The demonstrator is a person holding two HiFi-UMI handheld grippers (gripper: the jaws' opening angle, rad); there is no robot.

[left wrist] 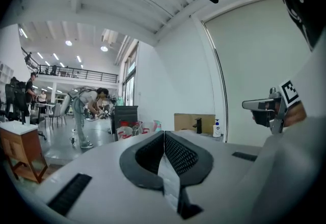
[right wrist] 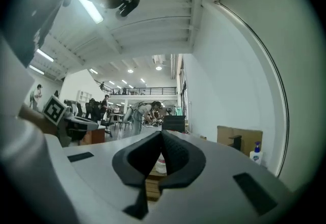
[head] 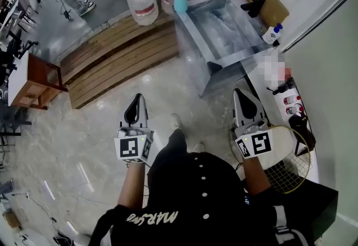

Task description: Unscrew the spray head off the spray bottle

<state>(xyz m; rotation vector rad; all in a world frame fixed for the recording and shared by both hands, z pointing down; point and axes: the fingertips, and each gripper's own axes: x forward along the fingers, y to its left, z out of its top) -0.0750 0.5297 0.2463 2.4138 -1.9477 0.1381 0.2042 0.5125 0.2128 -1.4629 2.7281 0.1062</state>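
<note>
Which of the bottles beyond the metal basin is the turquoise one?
The small spray bottle at the far corner of the basin; the jugs beside it are bigger, clear and red-topped.

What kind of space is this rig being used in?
Probably a big open lab or workshop hall: a mezzanine railing runs across the far end, a steel sink stands by the wall, and large water jugs sit beside a wooden platform.

Head camera looks steeply down; each tongs camera looks level ahead.
From above the person, the head view takes in the left tongs point(head: 136, 100) and right tongs point(head: 239, 94); each gripper view sits close behind its own jaws, and all three share the pump bottle point(head: 272, 33).
</note>
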